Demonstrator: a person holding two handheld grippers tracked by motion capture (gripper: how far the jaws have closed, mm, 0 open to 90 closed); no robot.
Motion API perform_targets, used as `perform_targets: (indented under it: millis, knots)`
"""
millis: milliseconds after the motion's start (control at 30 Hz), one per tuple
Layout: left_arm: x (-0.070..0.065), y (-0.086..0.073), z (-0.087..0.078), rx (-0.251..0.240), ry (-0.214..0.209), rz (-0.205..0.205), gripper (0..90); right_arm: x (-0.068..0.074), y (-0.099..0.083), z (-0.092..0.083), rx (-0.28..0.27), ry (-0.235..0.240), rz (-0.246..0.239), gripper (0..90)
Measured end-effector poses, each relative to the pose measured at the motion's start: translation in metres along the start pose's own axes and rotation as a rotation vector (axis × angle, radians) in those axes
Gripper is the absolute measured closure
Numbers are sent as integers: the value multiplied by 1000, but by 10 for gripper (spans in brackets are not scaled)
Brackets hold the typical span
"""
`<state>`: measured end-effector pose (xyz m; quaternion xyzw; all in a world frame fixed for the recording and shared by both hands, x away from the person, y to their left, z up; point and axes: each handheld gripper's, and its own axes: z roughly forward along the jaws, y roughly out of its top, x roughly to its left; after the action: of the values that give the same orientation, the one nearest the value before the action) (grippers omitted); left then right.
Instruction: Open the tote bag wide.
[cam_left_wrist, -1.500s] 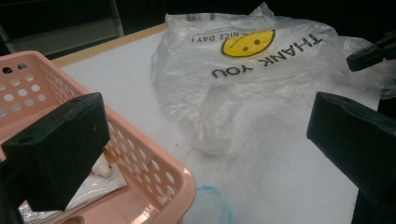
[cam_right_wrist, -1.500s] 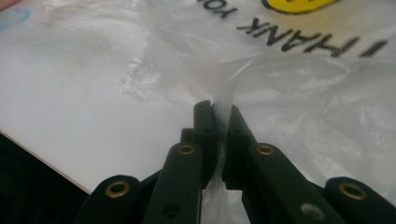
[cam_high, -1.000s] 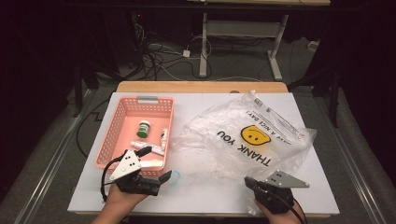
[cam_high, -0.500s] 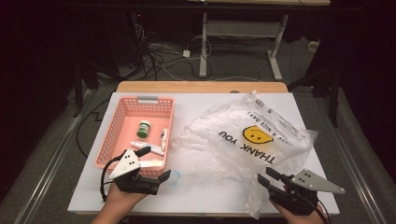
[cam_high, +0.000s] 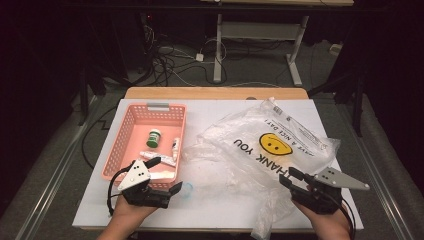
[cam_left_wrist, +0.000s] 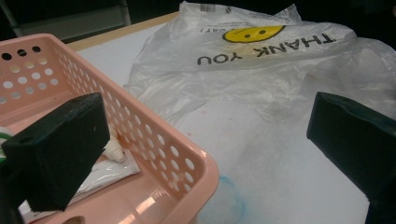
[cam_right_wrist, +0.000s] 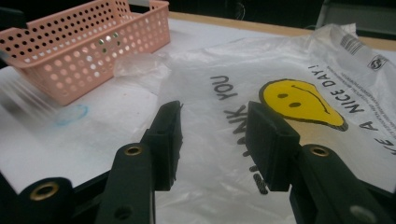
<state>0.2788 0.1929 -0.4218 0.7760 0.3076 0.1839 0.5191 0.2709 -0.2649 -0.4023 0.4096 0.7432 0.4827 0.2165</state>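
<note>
Where the high view lays out the whole white worktop (cam_high: 220, 210), a pink perforated basket (cam_high: 125, 140) sits on its left half and a crumpled clear plastic bag (cam_high: 260, 150) spreads across the middle and right. The left tool (cam_high: 167, 175) is at the basket's near right corner, released, its jaws spread wide with one over the basket's interior and one over the worktop outside the wall. The right tool (cam_high: 290, 177) is at the bag's near right edge, released, its jaws parted and empty above the film. The high view shows the basket's contents: a green-capped bottle (cam_high: 154, 137) standing upright, a small white tube (cam_high: 175, 146) beside it, and another white tube (cam_high: 157, 159) lying flat nearer the left tool. The left gripper view adds the flat tube's cap end (cam_left_wrist: 114, 151) just behind one jaw, and a faint blue ring mark (cam_left_wrist: 229, 200) on the worktop beside the basket corner. The right gripper view gives the clearest print: "THANK YOU" in black, a yellow smiley face (cam_right_wrist: 301, 102), "HAVE A NICE DAY!" partly legible, and a barcode (cam_right_wrist: 351, 44) near the bag's far edge.
</note>
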Motion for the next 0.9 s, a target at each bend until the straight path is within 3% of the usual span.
perform_targets:
  millis: [133,200,233,400,567,700,800,900]
  knots:
    - [2,0,0,2,5,-3,0,-12,8,29,29,9,-6,536]
    - [3,-1,0,2,7,-8,0,-14,9,34,33,8,-5,535]
    - [3,-1,0,0,7,-9,0,-18,14,46,34,16,-5,529]
    - [4,-1,-1,-4,9,-21,0,-19,22,64,46,34,-11,528]
    - [3,0,-2,-8,15,-18,0,-16,35,84,62,69,-52,561]
    - [1,0,-1,-7,15,-15,0,-11,34,88,61,80,-64,550]
    - [2,0,0,-3,13,-16,0,-1,34,88,79,57,-105,524]
    - [1,-1,1,-1,13,-18,0,4,44,77,26,56,-110,523]
